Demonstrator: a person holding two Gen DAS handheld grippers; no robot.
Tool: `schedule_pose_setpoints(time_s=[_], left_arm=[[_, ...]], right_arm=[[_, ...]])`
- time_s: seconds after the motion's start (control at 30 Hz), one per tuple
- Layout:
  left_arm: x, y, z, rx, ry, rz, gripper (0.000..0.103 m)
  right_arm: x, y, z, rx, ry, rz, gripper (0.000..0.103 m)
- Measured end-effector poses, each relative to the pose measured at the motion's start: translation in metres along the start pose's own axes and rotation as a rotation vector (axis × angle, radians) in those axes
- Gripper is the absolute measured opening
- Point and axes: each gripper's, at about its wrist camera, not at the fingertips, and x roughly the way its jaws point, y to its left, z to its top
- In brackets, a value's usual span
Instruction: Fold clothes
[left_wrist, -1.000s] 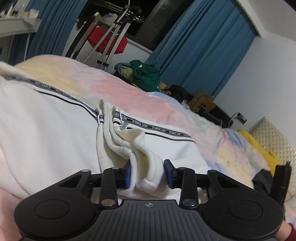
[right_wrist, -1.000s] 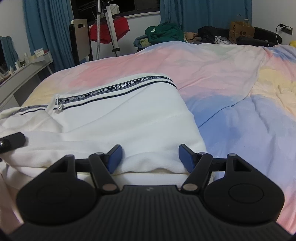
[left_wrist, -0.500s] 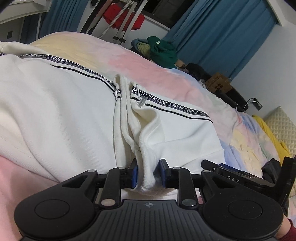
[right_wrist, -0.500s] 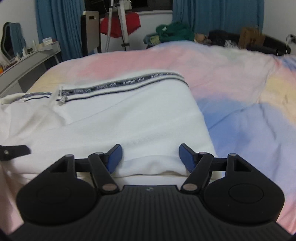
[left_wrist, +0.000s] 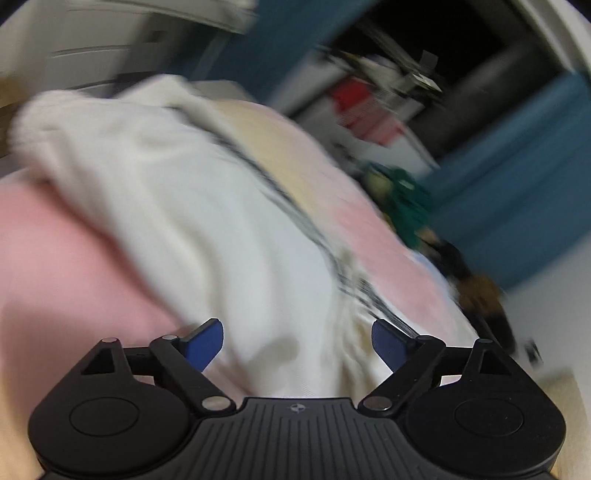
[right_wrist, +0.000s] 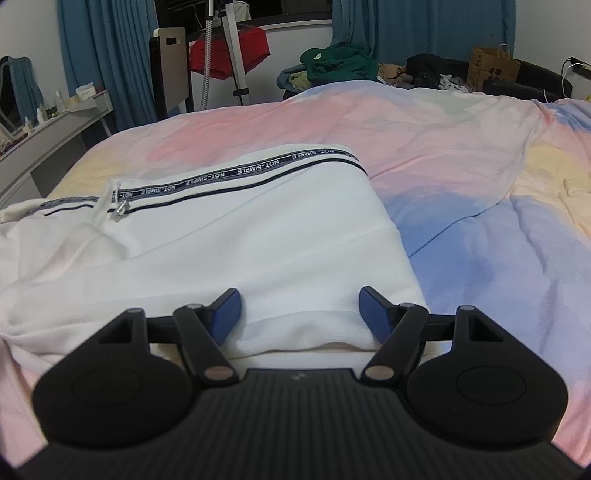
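Clothes here means one white garment (right_wrist: 258, 236), lying partly folded on a bed (right_wrist: 461, 155) with a pastel pink, yellow and blue cover. A dark band (right_wrist: 236, 173) lettered NOT-SIMPLE runs across its far edge, with a thin dark stripe just beside it. Near the band's left end hangs a small metal zipper pull (right_wrist: 120, 212). The garment's right side ends in a straight folded edge, and its near hem sits just ahead of the right gripper (right_wrist: 299, 314).

That gripper has its blue pads spread wide, with the hem between them; the pads do not press on the cloth.

The left wrist view is blurred. The left gripper (left_wrist: 297, 343) has its jaws opening, the blue pads standing wide apart. White cloth (left_wrist: 207, 221) lies between and beyond them, but neither pad pinches it. The banded edge shows as a dark streak (left_wrist: 295, 221) running away across the cloth.

Past the bed stand blue curtains (right_wrist: 406, 29), a stand with a red cloth (right_wrist: 229, 51), a green heap (right_wrist: 340, 62) and a brown paper bag (right_wrist: 493, 68). A grey desk (right_wrist: 51, 133) sits at the left.
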Motion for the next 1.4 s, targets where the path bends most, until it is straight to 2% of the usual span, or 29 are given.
schedule_pose_setpoints(time_s=[0.17, 0.3, 0.37, 0.5, 0.53, 0.57, 0.6, 0.7, 0.73, 0.77, 0.83, 0.9, 1.07, 1.13, 1.27, 1.4], left_arm=[[-0.007, 0.028, 0.009, -0.181, -0.060, 0.103, 0.089], [0.002, 0.049, 0.021, -0.288, -0.122, 0.209, 0.089], [0.012, 0.061, 0.029, -0.374, -0.133, 0.204, 0.088], [0.027, 0.058, 0.048, -0.383, -0.227, 0.213, 0.085], [0.030, 0.056, 0.052, -0.368, -0.243, 0.219, 0.079], [0.033, 0.055, 0.057, -0.353, -0.244, 0.232, 0.066], [0.037, 0.054, 0.063, -0.335, -0.245, 0.254, 0.057], [0.042, 0.056, 0.072, -0.360, -0.276, 0.239, 0.027], [0.045, 0.051, 0.075, -0.346, -0.285, 0.232, 0.014], [0.044, 0.043, 0.075, -0.308, -0.305, 0.236, 0.012], [0.041, 0.024, 0.074, -0.224, -0.347, 0.247, 0.010], [0.026, -0.004, 0.067, -0.081, -0.414, 0.253, 0.010], [0.005, -0.092, 0.051, 0.156, -0.528, 0.237, 0.009], [-0.004, -0.132, 0.038, 0.224, -0.573, 0.211, 0.009], [-0.007, -0.215, -0.004, 0.370, -0.659, 0.163, 0.009], [0.011, -0.291, -0.058, 0.489, -0.730, 0.122, 0.009]], right_arm=[[-0.006, -0.003, 0.001, 0.034, -0.008, -0.011, 0.073], [-0.010, 0.000, 0.001, 0.029, 0.000, -0.023, 0.073], [-0.013, 0.004, 0.002, 0.008, -0.011, -0.030, 0.073], [-0.019, 0.018, 0.004, -0.064, -0.065, -0.028, 0.073], [-0.019, 0.022, 0.004, -0.090, -0.077, -0.024, 0.073], [-0.019, 0.026, 0.003, -0.118, -0.083, -0.016, 0.073], [-0.016, 0.029, 0.002, -0.141, -0.074, -0.009, 0.073], [0.001, 0.030, -0.002, -0.143, -0.003, 0.014, 0.073], [0.007, 0.029, -0.003, -0.133, 0.018, 0.022, 0.073], [0.010, 0.027, -0.003, -0.118, 0.028, 0.029, 0.075], [0.014, 0.026, -0.002, -0.091, 0.035, 0.036, 0.076], [0.017, 0.029, -0.005, -0.101, 0.034, 0.029, 0.077], [0.013, 0.026, -0.003, -0.084, 0.035, 0.047, 0.077], [0.008, 0.015, 0.002, -0.015, 0.037, 0.085, 0.077], [-0.008, -0.017, 0.012, 0.215, 0.020, 0.140, 0.075], [-0.028, -0.045, 0.016, 0.315, -0.044, 0.064, 0.075]])
